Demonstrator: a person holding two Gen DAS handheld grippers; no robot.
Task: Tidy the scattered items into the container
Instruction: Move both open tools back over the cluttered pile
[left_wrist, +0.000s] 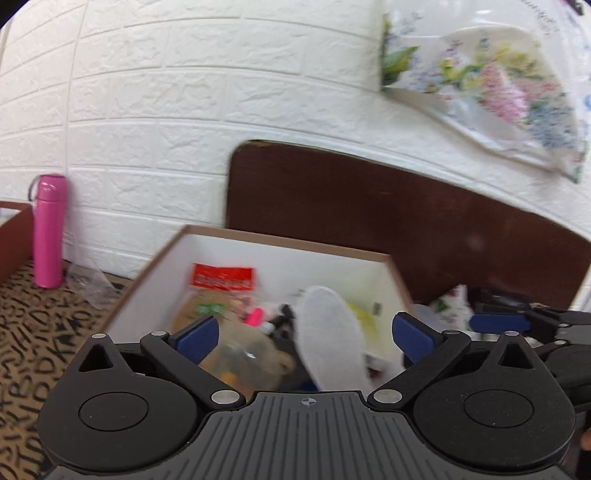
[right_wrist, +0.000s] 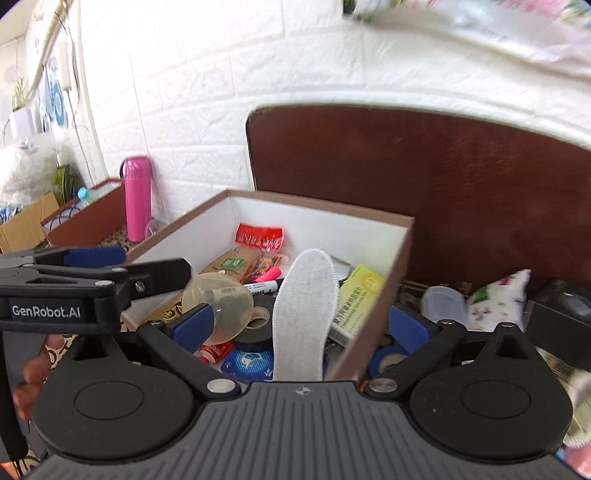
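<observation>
From the left wrist, the left gripper (left_wrist: 309, 334) stands spread wide and empty above the box (left_wrist: 280, 243); its contents are blurred, only a white insole (left_wrist: 328, 332) and a red packet (left_wrist: 223, 278) readable. A pink flask (left_wrist: 50, 230) stands by the brick wall (left_wrist: 166, 92) on the letter-patterned desk (left_wrist: 33, 332).

From the right wrist, the right gripper (right_wrist: 304, 325) is likewise released, nothing between its pads. The insole leans inside the box (right_wrist: 376, 218), over black tape (right_wrist: 255, 332), beside a marker (right_wrist: 264, 287) and yellow-green carton (right_wrist: 356, 299). A blue tape roll (right_wrist: 386, 360) lies outside, half hidden.
</observation>
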